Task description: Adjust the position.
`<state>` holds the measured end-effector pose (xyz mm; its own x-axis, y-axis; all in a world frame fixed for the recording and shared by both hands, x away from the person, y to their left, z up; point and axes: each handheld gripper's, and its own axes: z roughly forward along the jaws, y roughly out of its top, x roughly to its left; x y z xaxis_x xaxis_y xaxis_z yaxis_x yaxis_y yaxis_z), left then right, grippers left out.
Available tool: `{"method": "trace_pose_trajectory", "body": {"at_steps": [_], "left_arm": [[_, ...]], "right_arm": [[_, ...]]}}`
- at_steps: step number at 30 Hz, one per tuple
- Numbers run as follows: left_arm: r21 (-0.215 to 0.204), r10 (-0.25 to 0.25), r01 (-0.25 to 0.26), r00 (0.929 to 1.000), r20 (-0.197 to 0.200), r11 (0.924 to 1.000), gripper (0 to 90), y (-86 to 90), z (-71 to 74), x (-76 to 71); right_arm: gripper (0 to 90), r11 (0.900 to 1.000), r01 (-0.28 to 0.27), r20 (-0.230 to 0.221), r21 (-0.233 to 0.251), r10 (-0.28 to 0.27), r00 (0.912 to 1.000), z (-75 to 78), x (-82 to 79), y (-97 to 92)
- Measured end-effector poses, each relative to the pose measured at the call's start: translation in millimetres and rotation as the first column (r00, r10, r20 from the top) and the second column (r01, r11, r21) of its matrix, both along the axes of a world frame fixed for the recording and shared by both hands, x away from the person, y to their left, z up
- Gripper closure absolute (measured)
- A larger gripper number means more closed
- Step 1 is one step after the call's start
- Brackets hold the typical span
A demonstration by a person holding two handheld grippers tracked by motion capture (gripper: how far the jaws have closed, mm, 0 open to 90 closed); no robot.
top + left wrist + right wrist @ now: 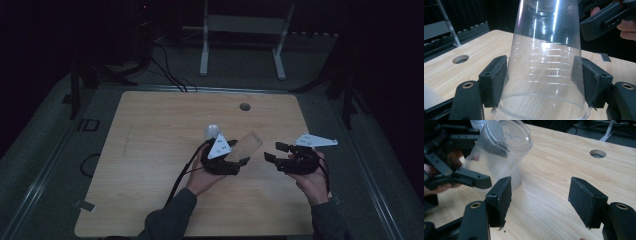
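Observation:
A clear plastic cup (248, 144) is held tilted above the wooden table (150, 165), with my left gripper (239, 153) shut on its sides. In the left gripper view both pads (499, 77) press on the cup (546, 62), whose open rim is nearest the camera and whose base points away. My right gripper (272, 151) hovers open just right of the cup, with nothing in it. In the right gripper view the cup's closed base (506, 137) faces my open right gripper (540, 197), and a jaw of the left gripper (466, 178) reaches in from the left.
A small white object (212, 131) stands on the table just behind the left gripper. A round cable hole (244, 106) lies near the table's far edge. A white metal stand (240, 35) and cables are on the floor beyond. The room is dark.

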<state>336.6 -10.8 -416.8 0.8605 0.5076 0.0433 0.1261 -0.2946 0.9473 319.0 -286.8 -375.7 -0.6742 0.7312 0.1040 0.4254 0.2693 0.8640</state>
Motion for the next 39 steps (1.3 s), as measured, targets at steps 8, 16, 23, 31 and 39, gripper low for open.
{"method": "trace_pose_trajectory", "body": {"at_steps": [8, 16, 23, 31, 39], "left_arm": [[0.031, -0.021, 0.021, 0.9998, -0.002, 0.9993, 29.8, 0.9, 2.9, 0.7], [0.044, -0.027, 0.027, 0.9996, -0.012, 0.9986, 29.8, 5.1, 7.6, 4.6], [0.045, -0.037, 0.038, 0.9991, -0.021, 0.9983, 29.8, 7.2, 9.6, 5.7], [0.068, -0.055, 0.057, 0.9981, -0.027, 0.996, 29.8, 6.8, 10.0, 6.5], [0.084, -0.07, 0.072, 0.997, -0.033, 0.9939, 29.8, 4.4, 9.0, 5.2]], "right_arm": [[34.8, 0.9972, -0.021, 0.015, -0.072, 0.023, 0.9996, 4.2, -0.3, 3.7], [34.7, 0.9875, -0.042, 0.022, -0.152, 0.046, 0.9987, 9.9, -0.9, 5.5], [34.6, 0.9793, -0.06, 0.02, -0.193, 0.065, 0.9977, 15.2, 0.1, 7.8], [34.6, 0.9637, -0.091, 0.011, -0.251, 0.097, 0.9953, 20.5, 0.9, 10.9], [34.6, 0.9505, -0.1, -0.002, -0.294, 0.104, 0.9946, 26.3, 1.7, 11.2]]}}
